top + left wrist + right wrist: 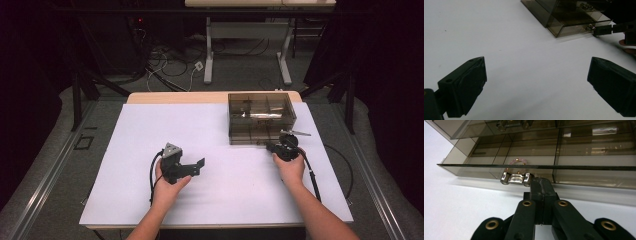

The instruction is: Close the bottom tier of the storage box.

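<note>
Right gripper view had the right gripper [541, 187] closed, fingers [535, 191] pinched beside the drawer knob [516, 179] of the smoked box [261, 118] at the counter's [150, 130] far right — left gripper [535, 82] open, well apart.

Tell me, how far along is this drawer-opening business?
Done: the bottom drawer of the smoky box already sits slightly out. In hand: the right claw is shut against its metal knob. Left: pulling it fully; the left claw waits open.

drawer box [261, 118] – table's [150, 130] far right | left gripper [192, 166] – near left of it
</note>
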The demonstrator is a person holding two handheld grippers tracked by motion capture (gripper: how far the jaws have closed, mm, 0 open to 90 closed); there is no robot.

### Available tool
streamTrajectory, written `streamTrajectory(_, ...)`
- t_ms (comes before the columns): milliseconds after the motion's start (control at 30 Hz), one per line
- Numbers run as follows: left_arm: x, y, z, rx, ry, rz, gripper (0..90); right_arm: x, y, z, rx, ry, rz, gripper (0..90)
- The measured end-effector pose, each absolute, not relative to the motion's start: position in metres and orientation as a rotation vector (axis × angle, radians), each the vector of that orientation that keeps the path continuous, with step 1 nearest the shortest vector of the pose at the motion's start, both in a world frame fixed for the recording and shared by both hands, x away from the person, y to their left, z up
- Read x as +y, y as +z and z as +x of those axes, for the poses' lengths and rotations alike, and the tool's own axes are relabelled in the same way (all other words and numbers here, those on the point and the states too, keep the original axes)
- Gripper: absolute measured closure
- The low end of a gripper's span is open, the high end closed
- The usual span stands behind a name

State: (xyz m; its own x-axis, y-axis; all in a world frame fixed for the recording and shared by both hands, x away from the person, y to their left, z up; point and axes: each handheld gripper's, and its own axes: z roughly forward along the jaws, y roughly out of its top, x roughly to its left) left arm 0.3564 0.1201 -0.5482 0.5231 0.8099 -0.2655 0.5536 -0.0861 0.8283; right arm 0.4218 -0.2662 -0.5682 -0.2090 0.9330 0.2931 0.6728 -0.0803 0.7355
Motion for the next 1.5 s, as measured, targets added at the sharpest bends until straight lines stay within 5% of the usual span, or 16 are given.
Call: streamTrajectory(1500, 0.121, -0.55, 0.357, 1.154, 0.315, 1.751, 2.5, -0.264, -0.57, 0.45, 1.777, 1.231, 1.82, 90.0)
